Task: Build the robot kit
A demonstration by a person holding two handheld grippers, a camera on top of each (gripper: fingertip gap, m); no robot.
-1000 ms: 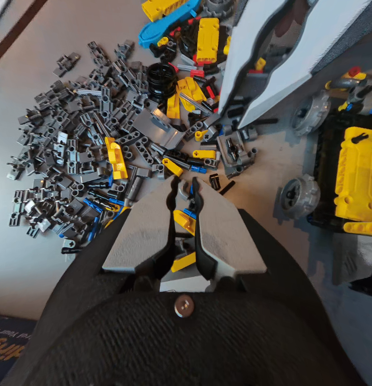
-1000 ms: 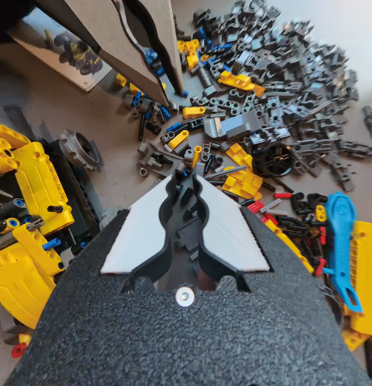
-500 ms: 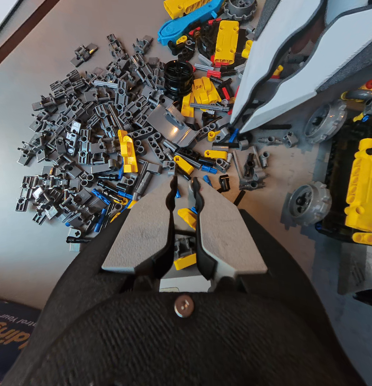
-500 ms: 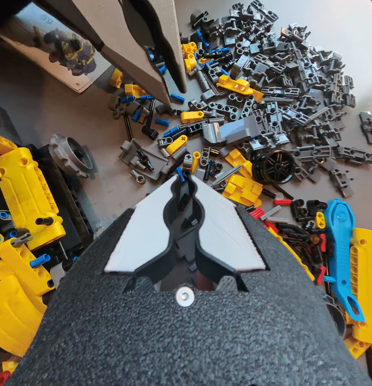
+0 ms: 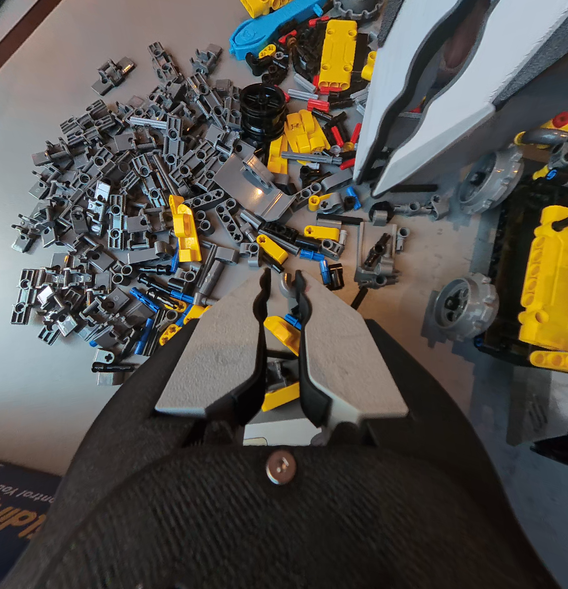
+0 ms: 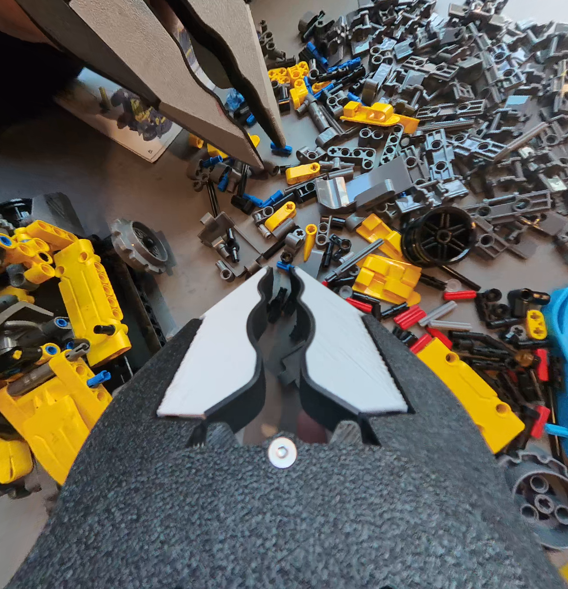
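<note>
Left wrist view: the left gripper [image 5: 282, 277] hangs over a grey counter [image 5: 85, 398] strewn with toy building pieces. Its fingers stand close together with a narrow gap, and a small grey round piece [image 5: 286, 284] sits at the tips, touching the right-hand one. Whether it is clamped or only lies beneath cannot be told. A yellow piece [image 5: 284, 333] shows through the gap nearer the camera.

Just beyond and to the right lies a flat grey frame piece [image 5: 375, 255], its long side pointing away. A heap of dark grey pieces [image 5: 117, 197] spreads left, and a black wheel [image 5: 263, 108] lies farther off.

At upper right the right gripper [image 5: 368, 186] points down, tips almost meeting, just beside a half-built yellow and black model [image 5: 550, 280].

Right wrist view: those fingers are nearly together, grey and black bits showing between them – gripped or merely behind, unclear. A blue pin [image 6: 282, 265] lies just past the tips.
</note>
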